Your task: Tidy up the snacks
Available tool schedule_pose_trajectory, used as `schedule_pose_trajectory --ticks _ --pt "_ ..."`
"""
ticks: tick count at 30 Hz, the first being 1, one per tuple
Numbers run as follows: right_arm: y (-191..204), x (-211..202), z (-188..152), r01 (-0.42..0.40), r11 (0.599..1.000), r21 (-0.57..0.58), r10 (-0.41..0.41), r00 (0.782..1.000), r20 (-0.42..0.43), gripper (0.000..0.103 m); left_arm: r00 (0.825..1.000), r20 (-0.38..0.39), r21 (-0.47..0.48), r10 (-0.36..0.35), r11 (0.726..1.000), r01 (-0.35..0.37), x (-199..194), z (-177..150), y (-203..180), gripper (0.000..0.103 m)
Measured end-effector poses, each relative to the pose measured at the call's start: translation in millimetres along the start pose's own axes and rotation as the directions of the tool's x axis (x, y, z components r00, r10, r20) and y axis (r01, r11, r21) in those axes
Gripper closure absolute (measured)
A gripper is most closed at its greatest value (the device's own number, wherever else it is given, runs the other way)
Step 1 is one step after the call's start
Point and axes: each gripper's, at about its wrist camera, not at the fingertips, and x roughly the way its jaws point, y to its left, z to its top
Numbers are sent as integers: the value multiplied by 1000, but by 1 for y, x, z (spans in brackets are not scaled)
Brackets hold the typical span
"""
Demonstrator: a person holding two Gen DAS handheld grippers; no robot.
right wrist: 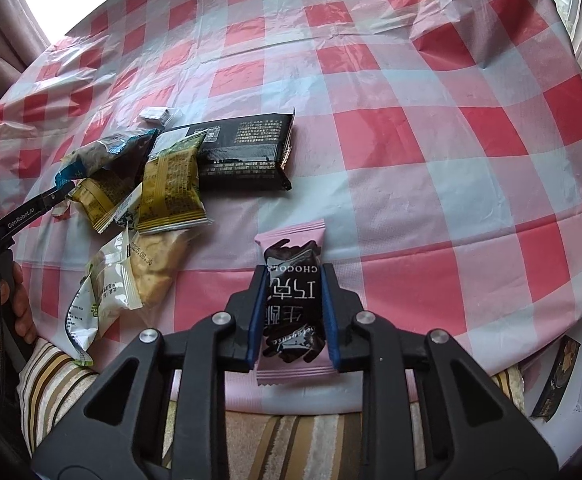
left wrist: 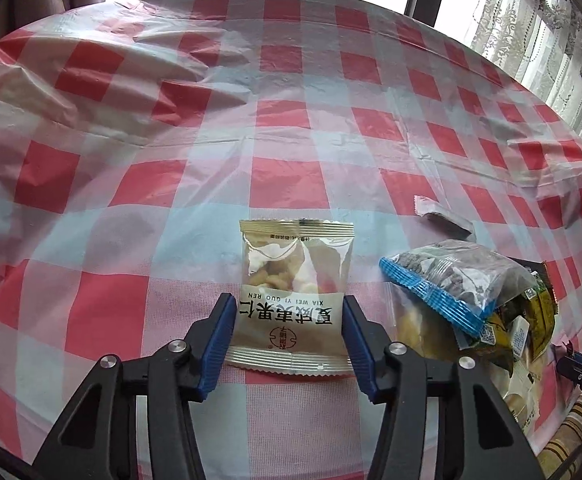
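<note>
A beige nut packet (left wrist: 291, 264) with a clear window lies on the red-and-white checked tablecloth (left wrist: 291, 120). My left gripper (left wrist: 289, 300) has its blue pads against both side edges of the packet's near half. A pink and dark-brown chocolate packet (right wrist: 293, 240) sits between the blue pads of my right gripper (right wrist: 295, 270), which is shut on its middle near the table's front edge. To the left of that lies a pile of snacks: a yellow-green packet (right wrist: 171, 188), a black packet (right wrist: 243, 148) and a cracker packet (right wrist: 151, 264).
A clear bag with a blue edge (left wrist: 463, 280) tops the pile right of the left gripper, and a small white sachet (left wrist: 443, 216) lies behind it. Striped fabric (right wrist: 51, 376) shows below the table edge. A dark packet (right wrist: 559, 376) lies at lower right. Curtains (left wrist: 531, 40) hang behind the table.
</note>
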Motion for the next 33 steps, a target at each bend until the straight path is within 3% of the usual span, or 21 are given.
schedule_pose_trajectory --ticks 8,17,33 --pt "3 -3 -3 -10 1000 -18 10 1000 6 78 1000 -20 -66 -15 998 13 -12 -9 8 52" --pt "6 -19 -9 1 999 -49 2 998 58 78 1000 21 -114 -18 993 20 -50 -23 4 52" --pt "-10 -60 -25 -2 1000 -28 6 990 141 78 989 54 -22 -138 990 140 -105 -51 -70 52"
